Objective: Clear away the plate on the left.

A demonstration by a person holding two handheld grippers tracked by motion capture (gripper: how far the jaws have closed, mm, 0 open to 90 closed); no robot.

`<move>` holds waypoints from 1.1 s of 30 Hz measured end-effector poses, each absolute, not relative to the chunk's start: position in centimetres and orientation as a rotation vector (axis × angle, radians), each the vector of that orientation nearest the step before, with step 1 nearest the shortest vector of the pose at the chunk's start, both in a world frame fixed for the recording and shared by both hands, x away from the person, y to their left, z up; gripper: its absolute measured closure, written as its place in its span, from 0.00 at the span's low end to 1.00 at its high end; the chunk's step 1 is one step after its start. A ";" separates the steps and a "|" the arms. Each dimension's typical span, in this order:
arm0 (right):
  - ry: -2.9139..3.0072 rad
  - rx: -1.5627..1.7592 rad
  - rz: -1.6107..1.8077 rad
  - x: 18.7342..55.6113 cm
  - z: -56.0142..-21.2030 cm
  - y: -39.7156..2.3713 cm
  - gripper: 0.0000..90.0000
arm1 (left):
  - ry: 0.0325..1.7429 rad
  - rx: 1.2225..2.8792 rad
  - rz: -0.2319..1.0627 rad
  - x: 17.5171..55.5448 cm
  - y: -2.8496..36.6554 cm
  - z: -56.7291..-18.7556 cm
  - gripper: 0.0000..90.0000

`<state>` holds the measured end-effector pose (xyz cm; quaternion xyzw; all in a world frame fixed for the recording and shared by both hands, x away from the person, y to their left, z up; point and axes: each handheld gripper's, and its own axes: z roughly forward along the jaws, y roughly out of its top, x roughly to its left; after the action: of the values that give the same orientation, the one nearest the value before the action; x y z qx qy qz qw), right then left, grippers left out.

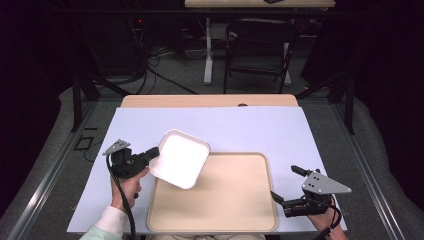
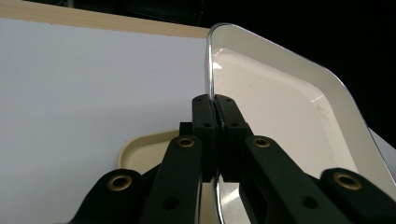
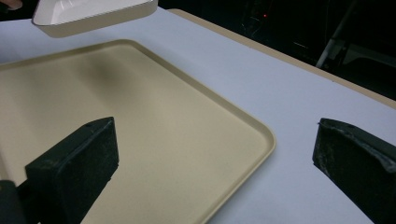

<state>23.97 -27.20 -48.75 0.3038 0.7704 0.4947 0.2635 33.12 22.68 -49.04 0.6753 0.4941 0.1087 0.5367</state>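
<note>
The worktop (image 1: 220, 125), covered in pale lavender, carries a large beige tray (image 1: 225, 200) at its near edge. A white square dish (image 1: 180, 157) hangs tilted above the tray's far left corner, lifted clear of it. The left hand-held gripper (image 1: 150, 154), reaching in from the left with the forearm rising from the bottom edge, pinches the dish's rim between closed jaws. The right hand-held gripper (image 1: 285, 185) hovers beside the tray's right edge, jaws spread wide, holding nothing.
</note>
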 end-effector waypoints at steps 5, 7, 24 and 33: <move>2.082 0.867 1.354 24.4 -48.5 -26.3 0.00 | 1.157 1.617 0.249 32.9 21.6 -49.0 0.98; 2.096 0.882 1.354 24.6 -48.5 -25.6 0.00 | 1.152 1.615 0.248 32.9 21.3 -49.0 0.98; 2.256 0.975 1.416 27.0 -48.8 -19.1 0.00 | 1.101 1.634 0.226 32.3 18.1 -49.2 0.98; 2.344 1.002 1.425 27.9 -49.3 -15.8 0.01 | 1.081 1.646 0.229 32.1 16.9 -49.5 0.98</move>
<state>27.89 -15.75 -49.32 0.3410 0.7978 0.4848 0.1103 32.06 16.88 -49.52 0.6945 0.4563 0.0968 0.5477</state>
